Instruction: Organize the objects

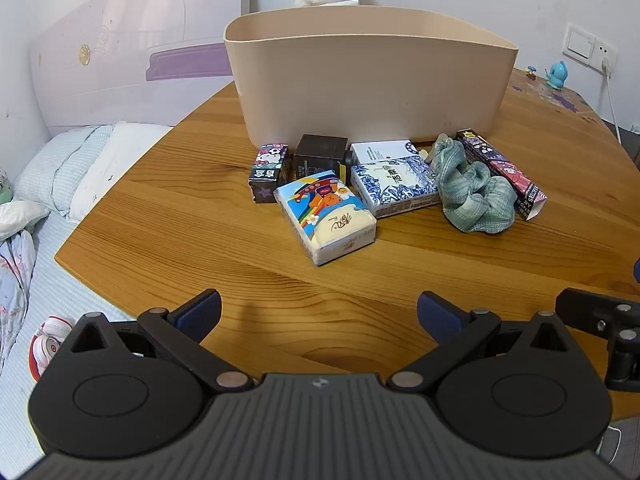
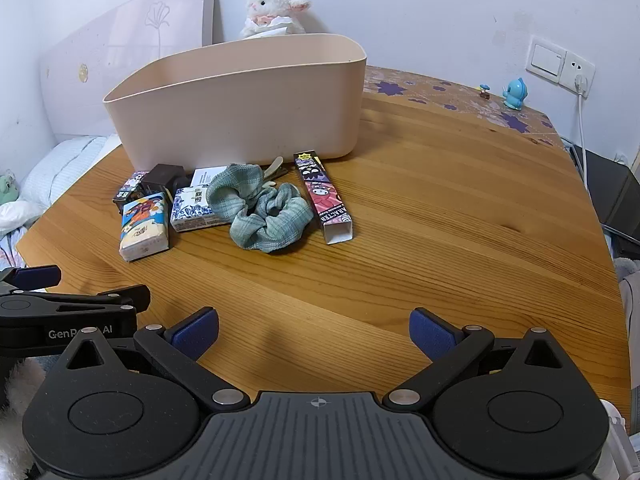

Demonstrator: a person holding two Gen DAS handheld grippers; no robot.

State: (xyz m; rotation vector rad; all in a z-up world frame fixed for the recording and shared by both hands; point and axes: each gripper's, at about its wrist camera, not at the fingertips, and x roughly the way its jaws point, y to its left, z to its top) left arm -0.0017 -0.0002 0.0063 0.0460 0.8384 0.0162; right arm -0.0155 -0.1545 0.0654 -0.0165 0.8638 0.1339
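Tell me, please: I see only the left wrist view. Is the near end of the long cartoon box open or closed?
Observer: Open. In the right wrist view the long cartoon box shows a hollow white end facing the grippers.
Operator: What is the beige thing behind the scrunchie?
Observer: A hair clip, lying between the scrunchie and the bin.
Operator: Is the right gripper ready?
Observer: It is open, with nothing between its fingers.
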